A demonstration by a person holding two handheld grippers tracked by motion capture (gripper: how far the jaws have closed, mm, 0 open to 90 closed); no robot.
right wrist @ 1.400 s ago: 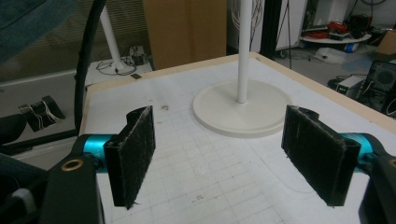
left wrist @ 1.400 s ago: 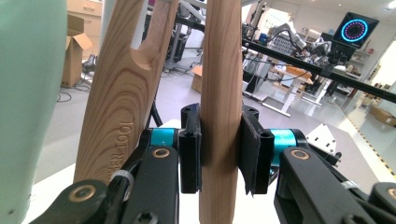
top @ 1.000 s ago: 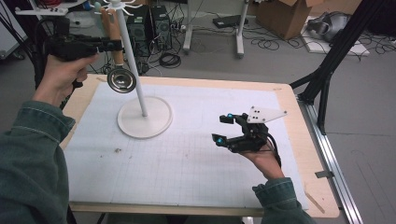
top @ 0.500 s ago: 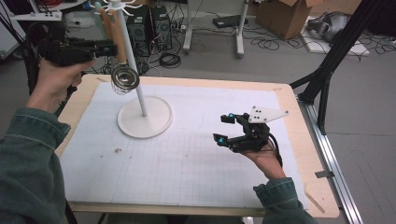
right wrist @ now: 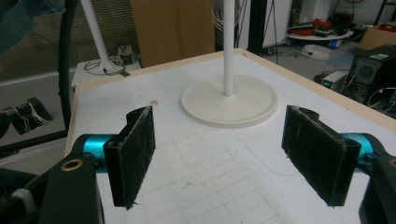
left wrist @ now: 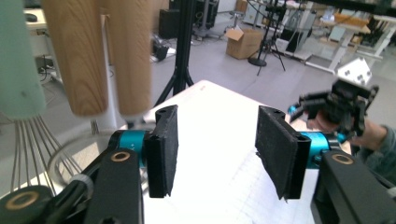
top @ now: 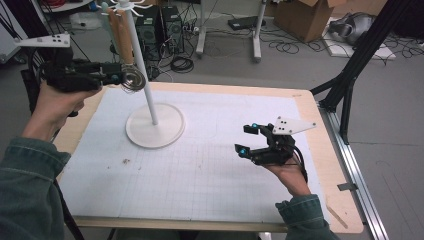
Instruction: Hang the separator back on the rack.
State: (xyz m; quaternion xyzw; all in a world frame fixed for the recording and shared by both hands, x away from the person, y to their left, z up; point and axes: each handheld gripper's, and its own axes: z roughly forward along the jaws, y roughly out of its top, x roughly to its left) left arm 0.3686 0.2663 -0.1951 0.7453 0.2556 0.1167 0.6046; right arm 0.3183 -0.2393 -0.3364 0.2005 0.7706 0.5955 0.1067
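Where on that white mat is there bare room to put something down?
The mat is bare from the stand's round base to the near edge, and behind the right gripper toward the far right corner. It is crowded at the far left, where the left gripper meets the hanging utensils.

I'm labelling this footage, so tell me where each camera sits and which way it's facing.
High view: above the person's side, looking forward and down on the table; both forearms, left gripper, right gripper.
Left gripper view: rides the left gripper, facing hanging wooden handles across the table.
Right gripper view: rides the right gripper, facing the white stand.
Shared: the stand in high and right gripper views.
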